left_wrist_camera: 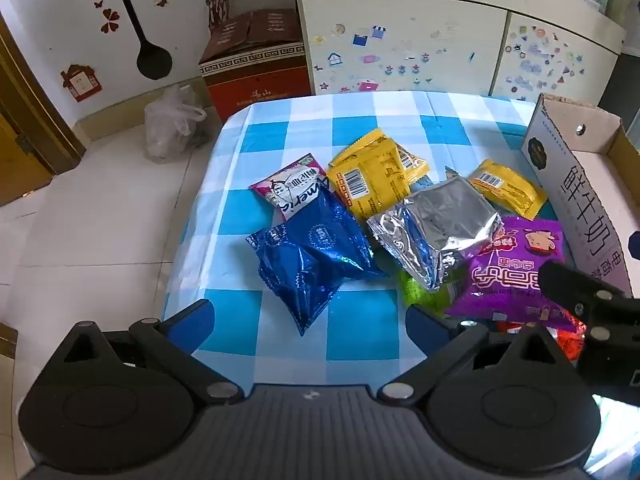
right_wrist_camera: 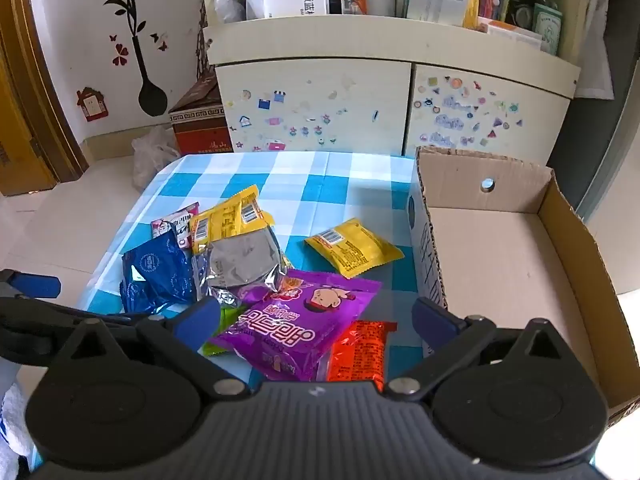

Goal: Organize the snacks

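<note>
Several snack packets lie in a heap on the blue checked tablecloth [left_wrist_camera: 280,128]: a blue foil packet [left_wrist_camera: 312,256], a silver one [left_wrist_camera: 436,228], a purple one [left_wrist_camera: 516,268], yellow ones [left_wrist_camera: 372,180], a pink-white one [left_wrist_camera: 288,192], a green one and a red one [right_wrist_camera: 356,352]. An open cardboard box [right_wrist_camera: 500,256] stands to their right and is empty. My left gripper [left_wrist_camera: 310,320] is open and empty just short of the blue packet. My right gripper [right_wrist_camera: 316,316] is open and empty above the purple packet [right_wrist_camera: 300,320].
A white cabinet [right_wrist_camera: 320,92] with stickers stands behind the table, with cluttered shelves above. A red-brown carton [left_wrist_camera: 256,60] and a plastic bag [left_wrist_camera: 172,124] sit on the tiled floor at the left. The table's left edge drops to the floor.
</note>
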